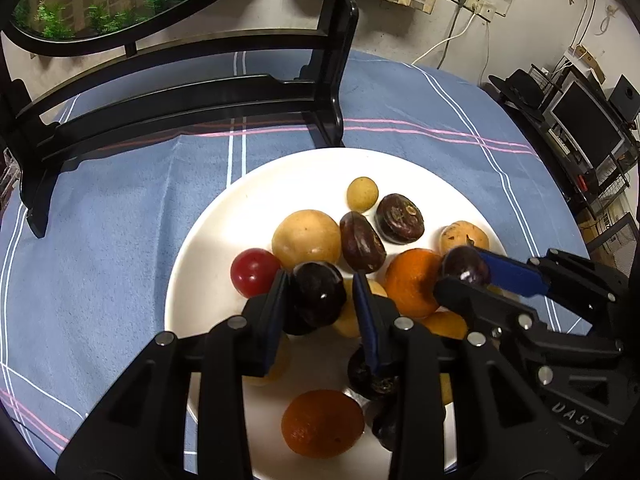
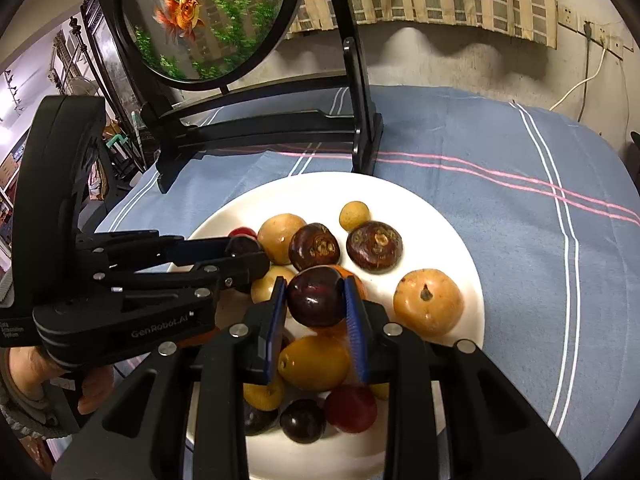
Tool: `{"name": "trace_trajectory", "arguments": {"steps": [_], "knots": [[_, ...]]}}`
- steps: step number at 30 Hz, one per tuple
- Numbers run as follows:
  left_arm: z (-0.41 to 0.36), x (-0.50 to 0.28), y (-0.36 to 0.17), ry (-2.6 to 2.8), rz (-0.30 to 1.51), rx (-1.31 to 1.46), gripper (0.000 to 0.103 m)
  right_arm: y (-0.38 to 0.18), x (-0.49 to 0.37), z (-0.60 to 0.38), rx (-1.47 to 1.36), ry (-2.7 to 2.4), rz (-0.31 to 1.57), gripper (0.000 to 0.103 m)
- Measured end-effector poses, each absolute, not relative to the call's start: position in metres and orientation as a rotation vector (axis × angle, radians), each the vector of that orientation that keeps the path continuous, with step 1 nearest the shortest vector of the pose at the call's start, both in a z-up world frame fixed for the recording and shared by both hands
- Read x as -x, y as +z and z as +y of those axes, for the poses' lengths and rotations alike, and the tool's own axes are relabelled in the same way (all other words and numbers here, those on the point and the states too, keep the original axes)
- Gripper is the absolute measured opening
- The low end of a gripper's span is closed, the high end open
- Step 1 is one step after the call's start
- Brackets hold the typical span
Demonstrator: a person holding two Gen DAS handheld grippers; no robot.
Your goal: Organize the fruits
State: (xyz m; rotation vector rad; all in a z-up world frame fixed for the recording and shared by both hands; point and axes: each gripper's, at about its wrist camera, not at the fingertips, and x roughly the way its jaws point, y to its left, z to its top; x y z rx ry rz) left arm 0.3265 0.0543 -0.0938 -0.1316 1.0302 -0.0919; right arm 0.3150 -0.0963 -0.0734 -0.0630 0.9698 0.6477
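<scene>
Left gripper point(image 1: 320, 300) closed on dark plum point(image 1: 318, 294); right gripper point(image 2: 316, 300) closed on second dark plum point(image 2: 316, 296).
Both plums held just above mixed fruit pile on white plate point(image 2: 448, 216), plate centred on blue cloth point(image 2: 520, 240), near black stand point(image 2: 360, 120).
Step judged: sorting, plums being pulled from pile.
Next move judged: plums to be carried clear of neighbouring fruit and grouped; destination not seen.

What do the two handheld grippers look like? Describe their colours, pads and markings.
Both the left gripper and the right gripper are black plastic linkages with silver pivot pins and blue finger pads. White lettering reads "GenRobot.AI" on the left gripper's body.
</scene>
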Motion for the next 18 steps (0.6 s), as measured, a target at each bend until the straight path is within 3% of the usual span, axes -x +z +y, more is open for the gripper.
{"name": "trace_trajectory", "arguments": {"steps": [8,14,16,18], "knots": [[0.056,-0.331,-0.095,-0.078,1.032,0.133,0.037,-0.084,-0.347,-0.089,0.039,0.604,0.986,0.029],[0.057,-0.333,-0.095,-0.059,1.036,0.131,0.053,-0.089,-0.359,-0.087,0.019,0.597,1.022,0.031],[0.057,-0.332,-0.094,-0.042,1.035,0.124,0.065,-0.089,-0.360,-0.090,-0.003,0.587,1.029,0.031],[0.059,-0.329,-0.092,-0.029,1.035,0.124,0.068,-0.088,-0.360,-0.093,-0.019,0.582,1.028,0.036]]}}
